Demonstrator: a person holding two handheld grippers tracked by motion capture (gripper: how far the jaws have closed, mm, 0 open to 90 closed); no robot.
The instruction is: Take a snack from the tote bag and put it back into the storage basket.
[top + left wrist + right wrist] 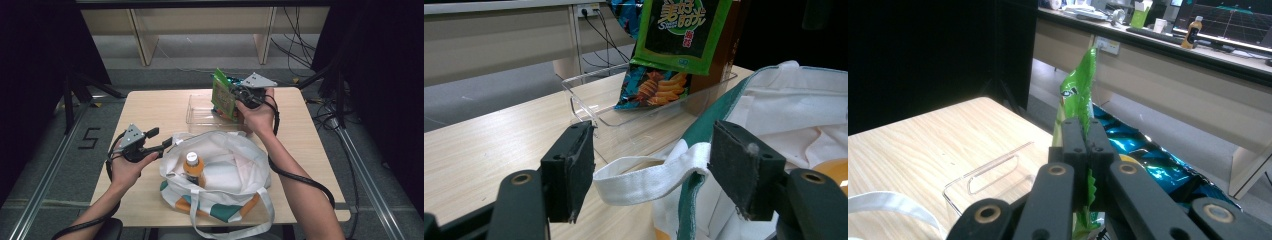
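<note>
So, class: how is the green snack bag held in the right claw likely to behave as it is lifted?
The green snack bag probably feels light and floppy: the right claw pinches only its thin edge. Its glossy film may slip. The bag below the grip could sag or swing.

Green snack bag (223, 93), glossy, printed with chips: held upright on edge over the clear plastic tray (197, 114) near the counter's far edge. White tote bag (225, 172) with green and orange patches: open-mouthed at the near edge, one strap (644, 181) stretched level toward the left edge.
</note>
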